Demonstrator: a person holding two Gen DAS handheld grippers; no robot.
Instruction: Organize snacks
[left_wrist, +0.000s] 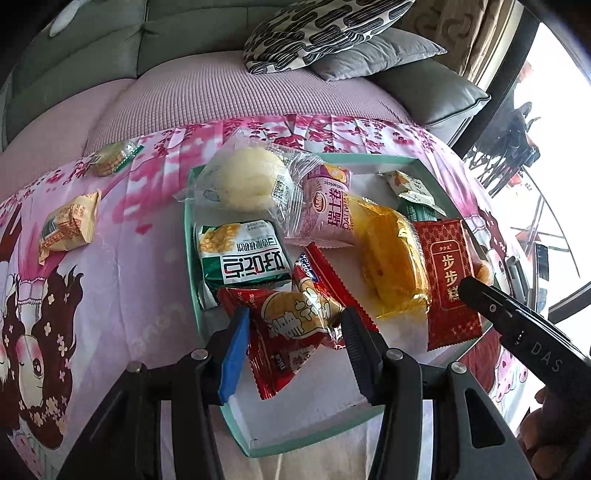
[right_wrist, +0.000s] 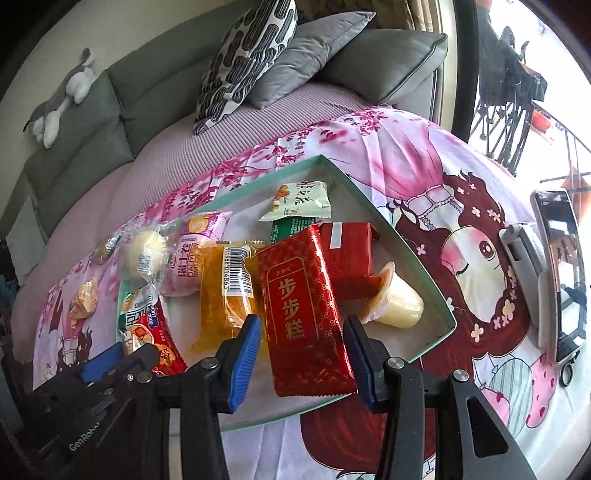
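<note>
Left wrist view: the left gripper (left_wrist: 293, 345) is hanging over the near end of the tray (left_wrist: 236, 428), its jaws standing apart on either side of a red cracker packet (left_wrist: 291, 332). Whether the pads are pressing that packet cannot be told. Most of the snacks are already lying inside the tray: a pale bun (left_wrist: 243, 181) at the far left corner, a pink roll packet (left_wrist: 327, 210) beside it, a green-and-white packet (left_wrist: 242, 254) along the left wall, a yellow cake (left_wrist: 393, 266) in the middle and a red cake bar (left_wrist: 448, 280) toward the right wall. Two pieces are sitting outside the tray, on the pink cloth (left_wrist: 147, 295) to its left: an orange packet (left_wrist: 70, 225) and, farther back, a small green-edged biscuit (left_wrist: 110, 158). The right gripper (left_wrist: 476, 291) is reaching in over the tray's right wall.

Right wrist view: the right gripper (right_wrist: 301, 350) is poised at the near edge of the tray (right_wrist: 421, 291), jaws apart around the red cake bar (right_wrist: 303, 314), not visibly squeezing it. A jelly cup (right_wrist: 395, 299) is lying by the right wall, and a white packet (right_wrist: 299, 201) near the far corner. A phone (right_wrist: 561, 273) is resting well to the tray's right.

The gathering looks mostly done; the two strays to the left of the tray seem to remain, plus perhaps tidying the heap.
</note>
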